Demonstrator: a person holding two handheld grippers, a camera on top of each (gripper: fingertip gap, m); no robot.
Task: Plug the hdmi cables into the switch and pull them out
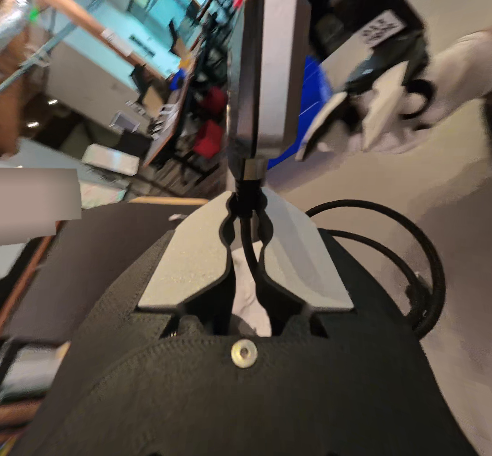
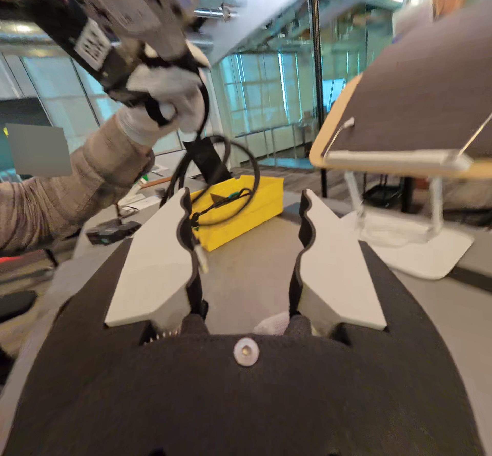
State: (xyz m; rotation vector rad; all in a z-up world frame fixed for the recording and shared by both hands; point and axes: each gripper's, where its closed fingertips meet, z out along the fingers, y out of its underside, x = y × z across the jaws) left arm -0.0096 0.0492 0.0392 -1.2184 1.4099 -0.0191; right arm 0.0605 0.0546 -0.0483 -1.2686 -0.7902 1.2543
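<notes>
our left gripper (image 1: 246, 203) has its jaws clamped on the black braided hdmi cable (image 1: 249, 241) just below the flat grey metal switch (image 1: 263, 70), which hangs lifted above them, plug seated. our right gripper (image 2: 246, 233) is empty, jaws wide apart. we judge the pull-out comes next: right must steady the switch.

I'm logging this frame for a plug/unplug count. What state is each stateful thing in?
left gripper: shut on the cable's strain relief
hdmi cable: plugged into the switch
switch: lifted, hanging upright off the cable plug
right gripper: open, empty
yellow bin: on the table, black cables inside
</notes>
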